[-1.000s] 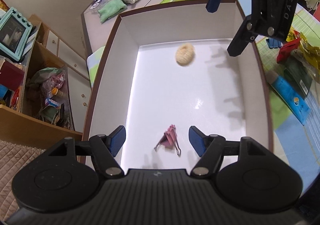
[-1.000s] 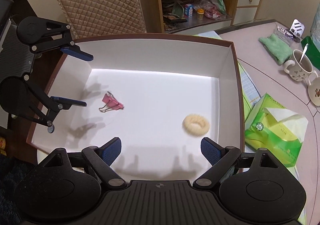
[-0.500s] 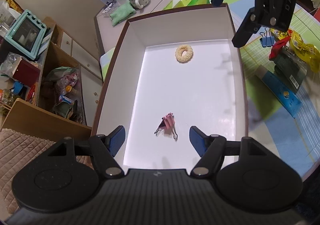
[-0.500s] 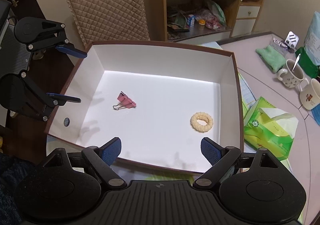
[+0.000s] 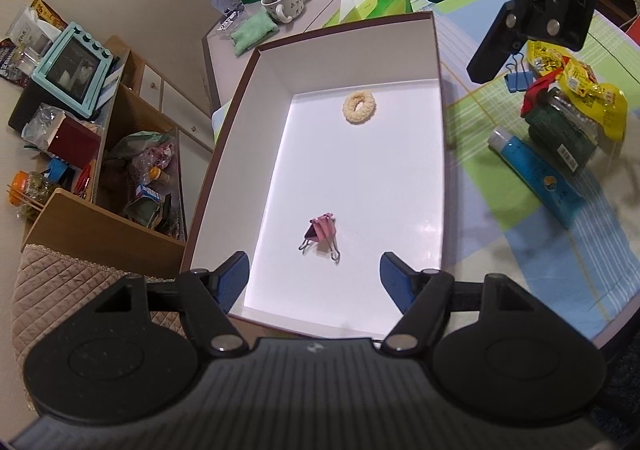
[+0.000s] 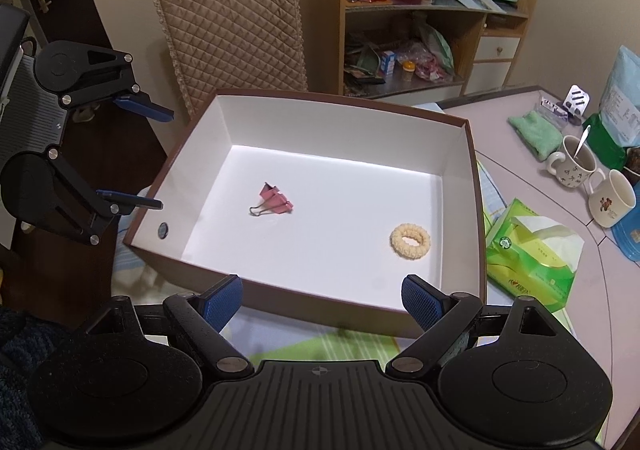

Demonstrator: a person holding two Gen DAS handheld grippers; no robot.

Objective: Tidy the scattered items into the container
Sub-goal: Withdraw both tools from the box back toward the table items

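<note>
Cluttered shelves and a quilted chair back are seen behind a checked tablecloth (image 5: 472,154); on it stands the brown-rimmed white box (image 5: 438,154), glossy inside. Two items are judged already tidied: a pink binder clip (image 5: 320,234) of folded metal, and a knobbly cream ring (image 5: 359,107), well apart on the box floor. Left outside are a blue binder clip (image 5: 518,76), crinkly yellow packets (image 5: 592,98), a dark green pack (image 5: 560,134) and a smooth blue tube (image 5: 536,176). Both the left gripper (image 5: 314,276) and right gripper (image 6: 322,300) are held released, nothing grasped.
</note>
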